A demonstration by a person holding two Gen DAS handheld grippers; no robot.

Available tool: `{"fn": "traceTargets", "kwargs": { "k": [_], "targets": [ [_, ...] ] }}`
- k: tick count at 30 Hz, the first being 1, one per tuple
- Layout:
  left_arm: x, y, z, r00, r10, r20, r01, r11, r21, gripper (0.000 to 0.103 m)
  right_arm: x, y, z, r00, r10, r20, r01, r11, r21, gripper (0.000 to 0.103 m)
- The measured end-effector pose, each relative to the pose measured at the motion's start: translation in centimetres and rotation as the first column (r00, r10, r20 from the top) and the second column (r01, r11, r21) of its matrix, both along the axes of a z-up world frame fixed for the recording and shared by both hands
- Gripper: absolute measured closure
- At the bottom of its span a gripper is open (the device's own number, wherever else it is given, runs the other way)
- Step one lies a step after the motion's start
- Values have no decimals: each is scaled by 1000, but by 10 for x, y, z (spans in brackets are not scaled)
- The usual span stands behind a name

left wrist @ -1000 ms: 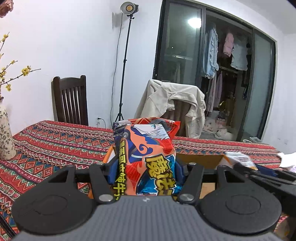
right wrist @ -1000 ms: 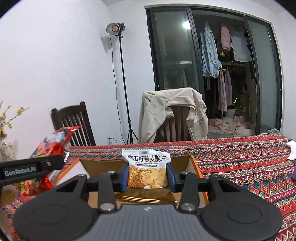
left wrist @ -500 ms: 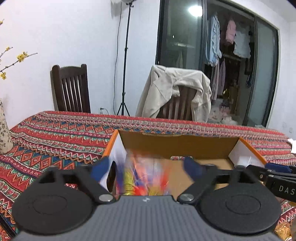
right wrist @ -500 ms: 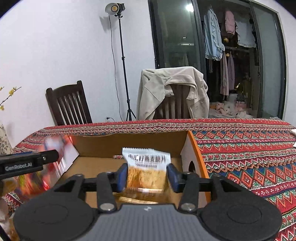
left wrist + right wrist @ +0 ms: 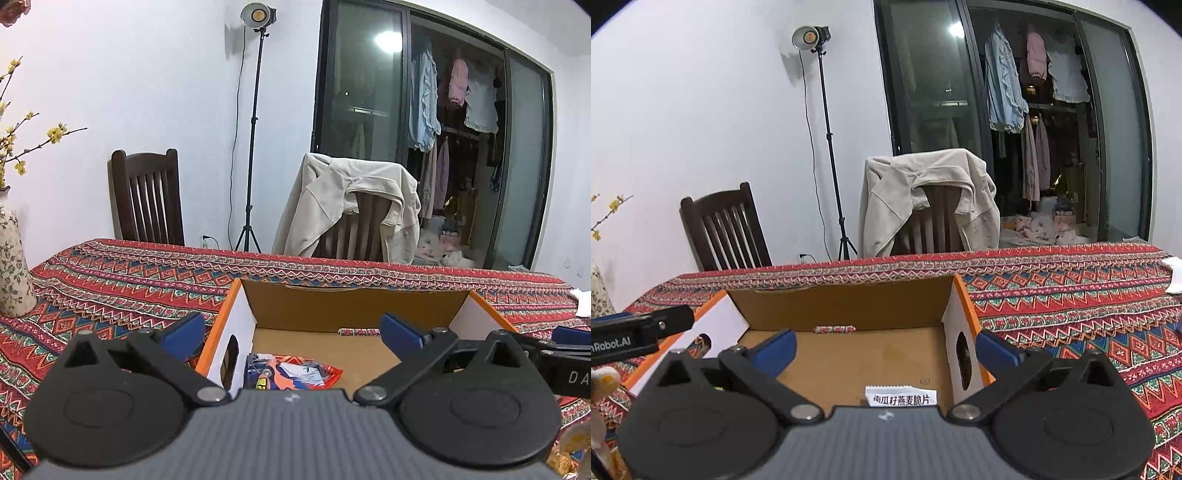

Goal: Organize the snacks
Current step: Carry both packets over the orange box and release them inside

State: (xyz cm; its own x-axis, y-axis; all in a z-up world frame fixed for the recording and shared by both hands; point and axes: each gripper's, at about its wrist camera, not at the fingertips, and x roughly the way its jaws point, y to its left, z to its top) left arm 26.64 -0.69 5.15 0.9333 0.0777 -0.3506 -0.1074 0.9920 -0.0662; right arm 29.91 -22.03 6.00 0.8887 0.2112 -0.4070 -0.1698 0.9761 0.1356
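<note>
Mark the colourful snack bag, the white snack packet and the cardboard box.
colourful snack bag (image 5: 295, 374), left wrist view, middle of its visible face
white snack packet (image 5: 902, 398), right wrist view, printed top strip
cardboard box (image 5: 846, 308), right wrist view, inner back wall

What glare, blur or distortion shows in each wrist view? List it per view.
Left wrist view: sharp, no motion blur; the studio lamp and a ceiling-light reflection on the glass door glare; fisheye bows the door frame. Right wrist view: equally sharp; dark corner vignetting, lamp casts a shadow on the wall; open right gripper looms large.
</note>
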Motion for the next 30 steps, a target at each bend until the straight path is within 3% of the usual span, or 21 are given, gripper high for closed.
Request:
{"fn": "traceTargets", "kwargs": {
  "k": [11, 15, 30],
  "targets": [
    [-26, -2, 33, 997, -28, 69, 31, 999, -43, 0, -39, 3, 38, 995, 10, 100, -8, 1000, -21, 0],
    [-41, -5, 41, 996, -23, 91, 24, 1000, -5, 0, -59, 2, 48, 992, 22, 128, -16, 999, -43, 0],
    [-103, 16, 20, 998, -53, 12, 53, 998, 21, 0, -123, 4, 24, 994, 89, 63, -81, 990, -115, 0]
  ]
}}
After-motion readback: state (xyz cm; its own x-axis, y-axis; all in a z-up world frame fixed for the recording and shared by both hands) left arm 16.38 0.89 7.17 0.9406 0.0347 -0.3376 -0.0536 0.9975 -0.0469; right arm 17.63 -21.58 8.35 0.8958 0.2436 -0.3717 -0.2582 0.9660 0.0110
